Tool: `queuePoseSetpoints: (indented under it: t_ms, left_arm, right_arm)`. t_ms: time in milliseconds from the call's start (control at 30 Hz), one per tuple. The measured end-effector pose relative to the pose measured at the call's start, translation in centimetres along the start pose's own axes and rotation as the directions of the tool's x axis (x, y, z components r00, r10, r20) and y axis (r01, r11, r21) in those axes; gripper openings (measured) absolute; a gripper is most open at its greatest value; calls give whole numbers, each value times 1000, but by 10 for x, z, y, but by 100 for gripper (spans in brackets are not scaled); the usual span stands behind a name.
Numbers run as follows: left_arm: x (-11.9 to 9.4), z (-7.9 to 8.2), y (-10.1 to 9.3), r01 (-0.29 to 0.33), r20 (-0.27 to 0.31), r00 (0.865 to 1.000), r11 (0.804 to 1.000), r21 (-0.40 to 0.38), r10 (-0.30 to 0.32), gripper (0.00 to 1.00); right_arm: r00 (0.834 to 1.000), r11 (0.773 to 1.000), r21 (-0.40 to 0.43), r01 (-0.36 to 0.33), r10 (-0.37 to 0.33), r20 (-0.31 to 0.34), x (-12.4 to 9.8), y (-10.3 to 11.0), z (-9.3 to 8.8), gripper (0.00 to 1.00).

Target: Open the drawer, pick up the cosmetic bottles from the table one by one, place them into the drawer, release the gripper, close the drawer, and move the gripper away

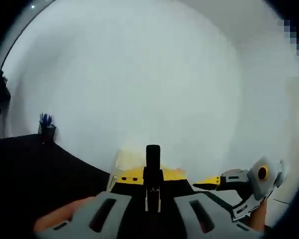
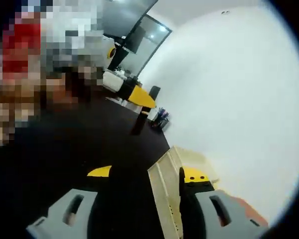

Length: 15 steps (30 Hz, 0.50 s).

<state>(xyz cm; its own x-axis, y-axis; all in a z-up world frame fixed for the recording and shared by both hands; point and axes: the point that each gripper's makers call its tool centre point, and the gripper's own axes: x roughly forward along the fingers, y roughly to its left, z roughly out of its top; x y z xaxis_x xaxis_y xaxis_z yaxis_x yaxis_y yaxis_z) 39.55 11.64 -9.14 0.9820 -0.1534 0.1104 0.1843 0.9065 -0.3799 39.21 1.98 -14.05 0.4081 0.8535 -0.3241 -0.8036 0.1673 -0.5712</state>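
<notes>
The left gripper (image 1: 153, 211) is clamped on a dark cosmetic bottle (image 1: 153, 164), held upright above the pale wooden drawer unit (image 1: 127, 162), presumably for lowering into it. The right gripper (image 2: 139, 211) sits against the drawer unit's slatted side (image 2: 167, 199), apparently steadying it. Whether its jaws are parted or gripping cannot be determined, while the black table (image 2: 89, 144) lies beneath.

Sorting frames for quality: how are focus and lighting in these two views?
Left gripper view: soft throughout, the white wall blown out, the black table nearly detailless. Right gripper view: a little sharper, the wall bright, the wooden drawer box bowed by the fisheye.
</notes>
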Motion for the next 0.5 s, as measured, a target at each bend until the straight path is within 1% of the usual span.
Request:
queuePoseSetpoints:
  t_ms: [33, 133, 167, 267, 333, 500]
  left_arm:
    - [2, 3, -5, 2, -13, 1000, 1000, 21, -2, 8]
    - [7, 9, -13, -4, -40, 999, 998, 62, 7, 8]
    - [9, 11, -15, -6, -53, 999, 997, 77, 10, 8]
    - [16, 17, -22, -9, -85, 996, 993, 116, 19, 8]
    - [22, 21, -26, -3, -97, 995, 992, 125, 15, 8]
    - [36, 34, -28, -11, -129, 991, 987, 161, 32, 8]
  right_arm:
    - [1000, 1000, -3, 3, -3, -2, -2, -1, -1, 49]
    - [1000, 1000, 14, -3, 3, -14, -6, -2, -4, 62]
    - [1000, 1000, 15, -6, 7, -16, -8, 0, -5, 63]
    - [1000, 1000, 6, 8, -7, -26, -9, -5, -6, 64]
    - [999, 1000, -1, 14, -14, -35, -10, -6, -8, 64]
    - [999, 1000, -7, 26, -26, -48, -11, -14, -14, 64]
